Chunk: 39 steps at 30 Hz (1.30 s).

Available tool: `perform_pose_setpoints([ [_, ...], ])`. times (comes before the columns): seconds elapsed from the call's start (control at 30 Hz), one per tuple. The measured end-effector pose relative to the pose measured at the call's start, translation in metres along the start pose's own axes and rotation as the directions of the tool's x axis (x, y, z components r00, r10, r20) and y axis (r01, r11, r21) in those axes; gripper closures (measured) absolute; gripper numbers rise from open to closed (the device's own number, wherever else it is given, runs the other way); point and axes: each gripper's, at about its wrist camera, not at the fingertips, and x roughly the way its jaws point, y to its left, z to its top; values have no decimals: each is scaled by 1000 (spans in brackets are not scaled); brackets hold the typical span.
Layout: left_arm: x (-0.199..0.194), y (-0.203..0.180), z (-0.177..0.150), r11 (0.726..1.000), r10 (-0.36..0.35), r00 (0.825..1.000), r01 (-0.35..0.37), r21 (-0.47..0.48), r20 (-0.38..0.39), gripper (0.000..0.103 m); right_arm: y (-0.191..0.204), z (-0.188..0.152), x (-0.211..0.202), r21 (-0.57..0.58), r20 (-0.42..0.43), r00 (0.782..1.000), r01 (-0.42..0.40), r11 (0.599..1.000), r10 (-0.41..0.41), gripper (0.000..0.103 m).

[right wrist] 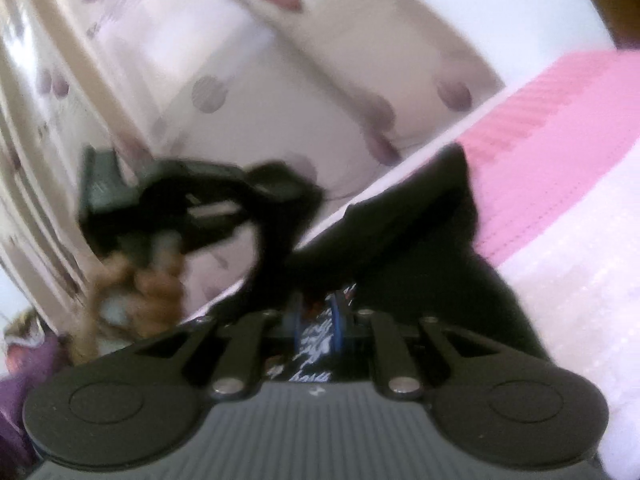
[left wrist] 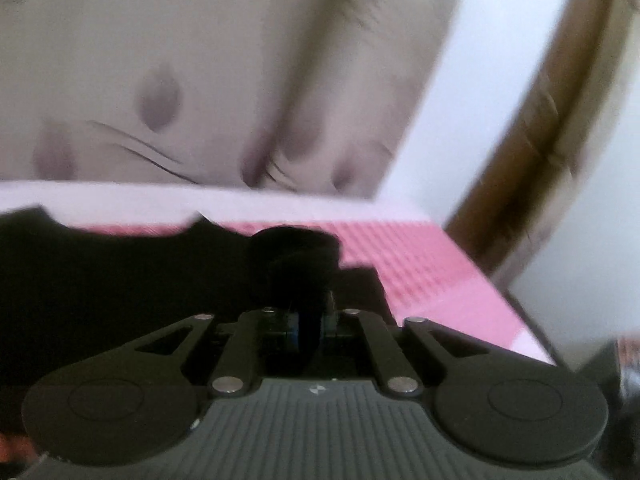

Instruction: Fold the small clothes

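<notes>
A small black garment [left wrist: 120,272] lies on a pink and white bedspread [left wrist: 420,264]. In the left wrist view my left gripper [left wrist: 308,320] is shut on a bunched fold of the black garment. In the right wrist view my right gripper [right wrist: 318,320] is shut on the same garment [right wrist: 400,216], where white print shows between the blue pads. The left gripper [right wrist: 168,204], held by a hand [right wrist: 148,284], shows at the left of the right wrist view with black cloth hanging from it. Both views are blurred.
A beige curtain with purple spots [left wrist: 160,80] hangs behind the bed and also shows in the right wrist view [right wrist: 280,80]. A brown wooden frame [left wrist: 532,132] stands at the right. The bedspread [right wrist: 560,160] stretches to the right.
</notes>
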Motion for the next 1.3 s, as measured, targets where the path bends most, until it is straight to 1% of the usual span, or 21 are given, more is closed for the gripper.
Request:
perform_pose_setpoints([
  [0.03, 10, -2, -6, 1000, -12, 1000, 12, 26, -4, 63, -2, 0, 0, 12, 3, 1000, -5, 1000, 5, 85],
  [0.07, 14, -6, -10, 999, -25, 1000, 26, 48, -4, 29, -5, 0, 0, 27, 4, 1000, -12, 1000, 12, 82],
  [0.13, 11, -11, -17, 995, -34, 999, 30, 91, 37, 1, -6, 0, 0, 34, 11, 1000, -24, 999, 24, 75],
  [0.2, -6, -12, -25, 993, -42, 993, 28, 117, 115, 0, -6, 0, -3, 29, 16, 999, -28, 999, 28, 74],
  [0.27, -27, -4, -19, 992, -69, 988, 54, 114, 135, 0, -7, 1, -3, 28, 14, 999, -33, 999, 32, 74],
  [0.37, -66, 27, -22, 1000, -21, 978, 21, 2, 208, 0, -1, 7, -4, -2, -1, 1000, -23, 1000, 23, 73],
  [0.4, -82, 39, -27, 1000, 14, 974, -8, -26, 224, 0, 4, 12, -3, -33, -4, 1000, -8, 999, 8, 73],
  [0.47, -105, 67, -42, 990, 138, 962, -127, -61, 235, 0, 11, 29, 3, -93, -12, 1000, 14, 996, -15, 73],
  [0.53, -123, 93, -64, 964, 266, 936, -262, -52, 230, 0, 14, 48, 19, -145, -40, 999, 29, 989, -35, 52],
  [0.6, -128, 109, -83, 932, 359, 910, -362, -22, 208, 0, 16, 65, 42, -209, -43, 995, 77, 975, -88, 42],
  [0.63, -130, 118, -94, 915, 398, 897, -403, -13, 191, 0, 16, 73, 59, -235, -70, 993, 80, 969, -99, 41],
  [0.7, -134, 132, -109, 905, 424, 888, -425, -32, 180, 0, 16, 85, 91, -285, -115, 982, 114, 952, -152, 41],
  [0.77, -142, 146, -118, 902, 431, 888, -421, -93, 162, 0, 4, 88, 130, -342, -195, 949, 170, 924, -247, 42],
  [0.8, -145, 153, -119, 908, 414, 896, -396, -135, 161, 0, -2, 86, 143, -336, -229, 934, 188, 923, -273, 43],
  [0.83, -148, 160, -120, 907, 411, 896, -383, -175, 169, 0, -5, 82, 152, -327, -268, 928, 165, 931, -259, 69],
  [0.87, -148, 163, -120, 898, 425, 891, -394, -196, 160, 0, -5, 77, 160, -336, -293, 923, 143, 931, -248, 84],
  [0.9, -147, 165, -121, 891, 434, 890, -400, -216, 141, 0, 0, 71, 164, -375, -280, 921, 152, 914, -269, 90],
  [1.0, -150, 176, -120, 886, 425, 894, -378, -268, 143, 0, 14, 75, 147, -402, -163, 964, 130, 906, -211, 93],
  [1.07, -152, 178, -120, 882, 427, 893, -376, -284, 144, 0, 18, 84, 138, -421, -89, 973, 156, 893, -212, 95],
  [1.13, -152, 178, -119, 881, 430, 891, -379, -283, 146, 0, 13, 88, 138, -458, -58, 962, 210, 864, -265, 97],
  [1.3, -154, 175, -118, 878, 437, 888, -387, -280, 141, 0, -21, 79, 161, -446, -145, 928, 249, 860, -344, 97],
])
